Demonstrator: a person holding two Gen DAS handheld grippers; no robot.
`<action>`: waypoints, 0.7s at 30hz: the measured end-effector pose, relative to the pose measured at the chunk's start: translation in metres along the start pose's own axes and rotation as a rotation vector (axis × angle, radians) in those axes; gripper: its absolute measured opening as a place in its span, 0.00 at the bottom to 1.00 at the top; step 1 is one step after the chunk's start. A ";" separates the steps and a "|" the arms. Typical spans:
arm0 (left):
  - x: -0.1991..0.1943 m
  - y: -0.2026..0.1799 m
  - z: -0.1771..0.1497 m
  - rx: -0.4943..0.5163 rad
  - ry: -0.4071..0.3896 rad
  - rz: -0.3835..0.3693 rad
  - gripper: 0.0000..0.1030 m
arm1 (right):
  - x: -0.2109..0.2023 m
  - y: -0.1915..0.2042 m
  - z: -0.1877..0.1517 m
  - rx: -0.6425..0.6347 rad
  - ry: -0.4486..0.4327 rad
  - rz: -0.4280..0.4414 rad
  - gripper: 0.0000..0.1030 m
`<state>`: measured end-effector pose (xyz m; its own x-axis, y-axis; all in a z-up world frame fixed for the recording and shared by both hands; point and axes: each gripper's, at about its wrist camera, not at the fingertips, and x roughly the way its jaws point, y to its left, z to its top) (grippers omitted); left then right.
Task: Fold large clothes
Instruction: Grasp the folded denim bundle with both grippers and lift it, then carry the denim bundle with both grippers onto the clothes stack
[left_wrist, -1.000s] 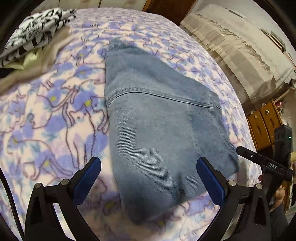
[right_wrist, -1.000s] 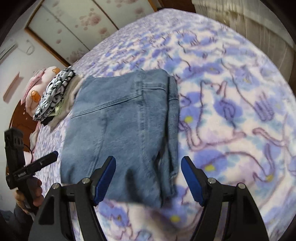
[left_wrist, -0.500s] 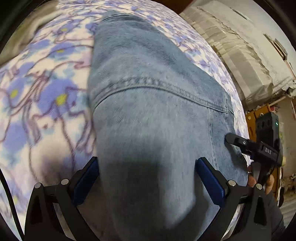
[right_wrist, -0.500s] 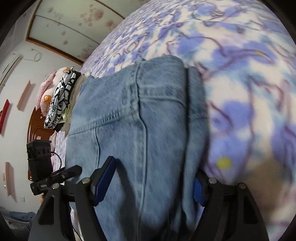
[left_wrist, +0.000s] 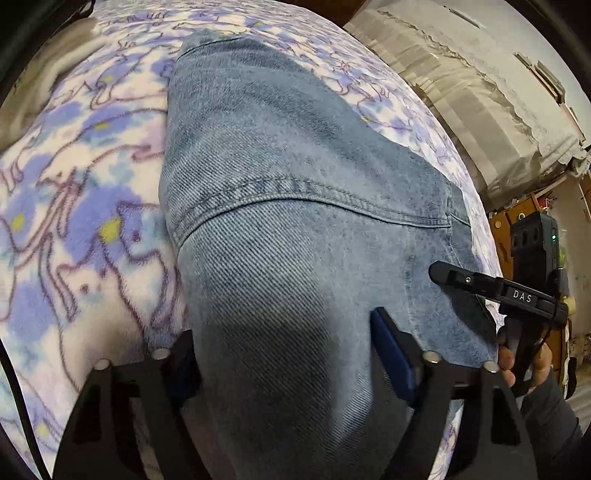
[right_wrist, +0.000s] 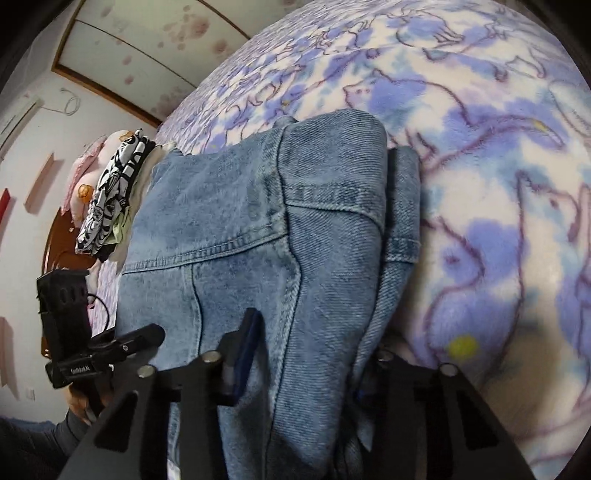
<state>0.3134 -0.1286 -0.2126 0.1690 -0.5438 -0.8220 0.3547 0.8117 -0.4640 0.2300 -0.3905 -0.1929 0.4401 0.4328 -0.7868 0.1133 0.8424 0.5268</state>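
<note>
I have the folded jeans (left_wrist: 303, 229) lying on the bed, on a blanket (left_wrist: 74, 206) printed with purple cats, and both tools have come in on the near edge of the fold.

My left gripper (left_wrist: 291, 354) has its jaws narrowed around that edge. The denim bulges up between the blue pads: the right-hand pad (left_wrist: 391, 354) presses against the cloth, while the left-hand one is mostly buried under the fold. From this view I read it as pinching the jeans. The right gripper (left_wrist: 495, 288) shows off to the side, its finger resting at the jeans' right edge.

From the right wrist view, the right gripper (right_wrist: 306, 362) straddles the thick stacked layers of the jeans (right_wrist: 258, 236). One blue pad (right_wrist: 245, 354) sits against the denim; the other is hidden beneath the folded layers. The jaws are drawn in on the cloth, gripping it. The left gripper (right_wrist: 110, 350) appears at the jeans' far corner.

Beyond the jeans, a pile of clothes (right_wrist: 114, 188) with a black-and-white print on top sits close beside the fold's far end.
</note>
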 end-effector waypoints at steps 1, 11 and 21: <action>-0.002 -0.002 0.001 0.004 0.000 0.006 0.66 | -0.002 0.007 0.001 -0.002 -0.006 -0.021 0.31; -0.060 -0.024 0.000 -0.007 0.069 0.069 0.42 | -0.036 0.094 -0.002 -0.009 -0.038 -0.122 0.17; -0.179 -0.006 -0.011 -0.042 0.117 0.125 0.42 | -0.067 0.186 -0.020 0.004 0.069 -0.049 0.17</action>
<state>0.2706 -0.0338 -0.0668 0.1005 -0.4118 -0.9057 0.2985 0.8809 -0.3674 0.2034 -0.2563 -0.0484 0.3716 0.4125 -0.8317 0.1365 0.8619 0.4884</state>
